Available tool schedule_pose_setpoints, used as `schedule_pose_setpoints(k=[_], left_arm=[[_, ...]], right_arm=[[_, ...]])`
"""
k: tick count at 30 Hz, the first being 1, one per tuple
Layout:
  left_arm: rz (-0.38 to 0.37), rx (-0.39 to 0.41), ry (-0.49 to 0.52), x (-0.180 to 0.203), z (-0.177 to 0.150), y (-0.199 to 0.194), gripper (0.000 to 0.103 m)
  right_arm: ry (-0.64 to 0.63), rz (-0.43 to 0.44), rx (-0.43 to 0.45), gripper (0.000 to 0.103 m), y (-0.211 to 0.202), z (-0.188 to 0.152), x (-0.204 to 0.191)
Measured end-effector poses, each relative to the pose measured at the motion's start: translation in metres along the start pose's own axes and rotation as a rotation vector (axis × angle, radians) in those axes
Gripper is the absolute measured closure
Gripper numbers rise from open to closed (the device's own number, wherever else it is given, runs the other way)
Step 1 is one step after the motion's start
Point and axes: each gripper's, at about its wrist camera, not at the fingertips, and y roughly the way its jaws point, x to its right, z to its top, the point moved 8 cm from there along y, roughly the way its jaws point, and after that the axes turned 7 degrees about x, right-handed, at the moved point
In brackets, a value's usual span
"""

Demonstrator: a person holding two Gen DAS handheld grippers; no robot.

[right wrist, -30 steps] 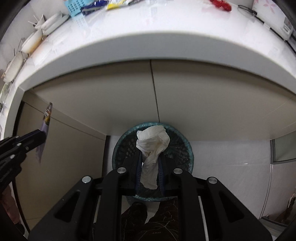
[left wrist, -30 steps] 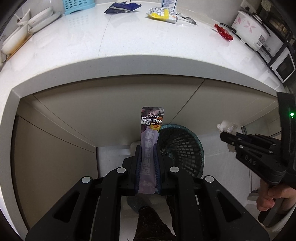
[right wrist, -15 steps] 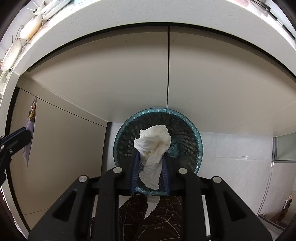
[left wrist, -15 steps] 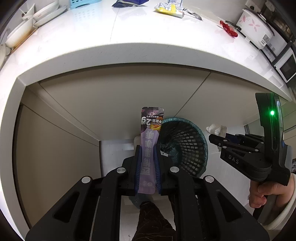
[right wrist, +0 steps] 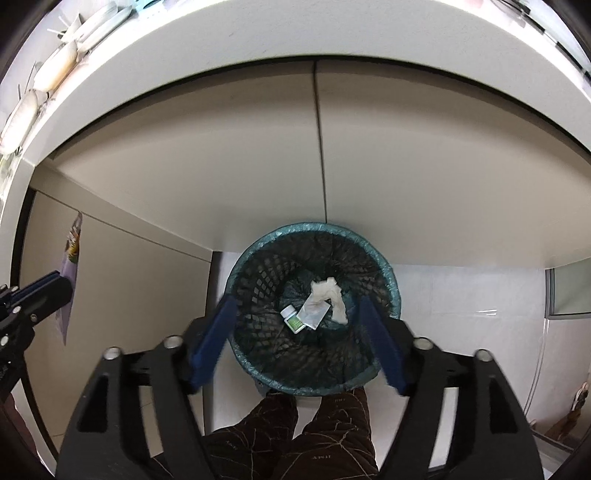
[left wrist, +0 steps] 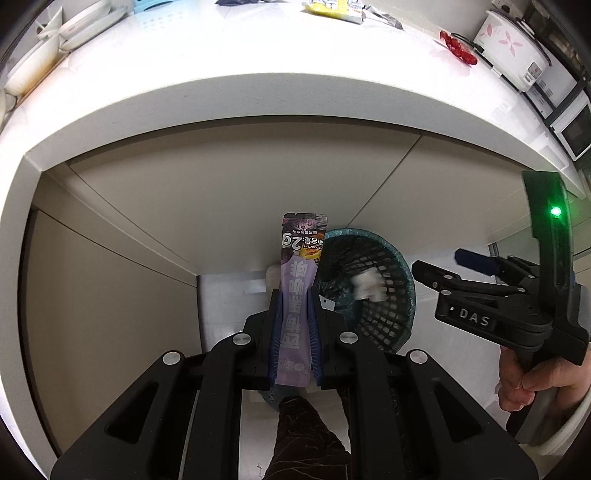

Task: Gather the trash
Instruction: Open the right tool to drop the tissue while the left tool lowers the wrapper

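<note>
My left gripper is shut on a purple snack wrapper that stands up between its blue pads, just left of a dark mesh trash basket on the floor. Over that basket my right gripper points down, its jaws opening with nothing between them. A crumpled white tissue lies at the basket's bottom beside a small white bottle and a silvery packet. In the left wrist view the tissue is a blur inside the basket, with the right gripper beside it.
A white countertop overhangs beige cabinet doors. On it lie a yellow packet, red trash, stacked dishes and a rice cooker. A person's patterned trouser legs stand by the basket.
My right gripper opened over the basket and the white tissue dropped out of it to the basket's bottom. The left gripper kept its hold on the purple wrapper.
</note>
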Motion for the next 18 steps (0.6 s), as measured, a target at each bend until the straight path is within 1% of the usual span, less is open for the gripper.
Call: schedule_pose_setpoints(k=[4, 6, 8, 10, 18], left_arm=[[-0.005, -0.012, 0.009, 0.008, 0.0, 0.01, 0.09], [-0.01, -0.019, 0.014, 0.011, -0.001, 0.015, 0.09], [-0.016, -0.028, 0.019, 0.016, -0.002, 0.021, 0.09], [-0.027, -0.038, 0.027, 0.023, -0.002, 0.028, 0.09], [-0.06, -0.067, 0.067, 0.048, 0.0, 0.054, 0.09]], right_arm=[[0.009, 0.0, 0.007, 0.019, -0.007, 0.003, 0.011], [0.005, -0.004, 0.011, 0.017, -0.012, 0.006, 0.016], [0.006, -0.011, 0.023, 0.01, -0.017, 0.008, 0.023], [0.011, -0.012, 0.03, 0.008, -0.022, 0.013, 0.032], [-0.012, -0.043, 0.075, 0.008, -0.046, 0.023, 0.06]])
